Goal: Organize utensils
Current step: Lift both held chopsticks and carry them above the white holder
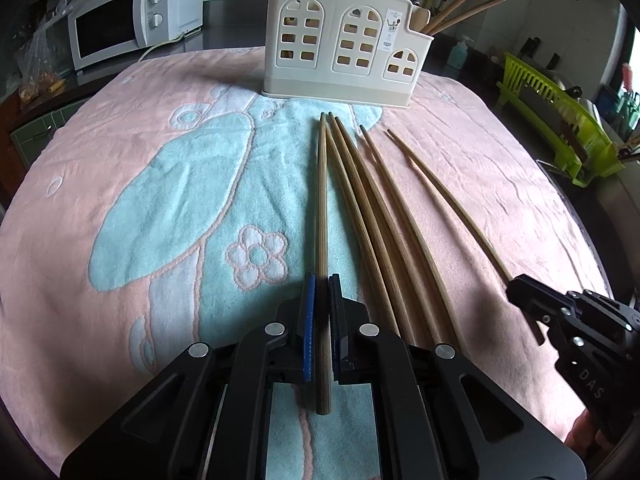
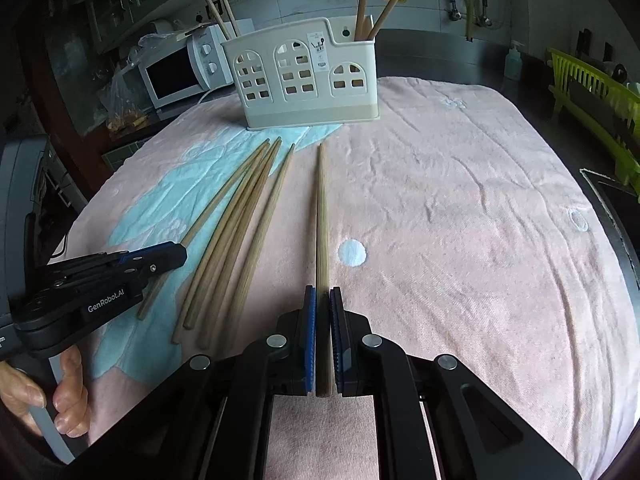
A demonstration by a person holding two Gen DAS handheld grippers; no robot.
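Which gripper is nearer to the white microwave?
Left. The left gripper grips the leftmost chopstick, on the side of the row toward the microwave. The right gripper grips the rightmost chopstick, farther from it.

Six wooden chopsticks lie on the towel: one (image 1: pixel 321 216) sits between the pads of the left tool (image 1: pixel 321 312), one (image 2: pixel 322 240) between the pads of the right tool (image 2: pixel 322 320), and four loose ones (image 2: pixel 236 236) lie between them at frame centre-left. One cream utensil holder (image 2: pixel 304 80) stands at upper centre, with four chopsticks upright in it: two (image 2: pixel 222 14) at its left end, two (image 2: pixel 376 4) at its right. Two tools, one pink towel (image 2: pixel 460 220), one white microwave (image 1: pixel 120 24), one green dish rack (image 1: pixel 560 120).
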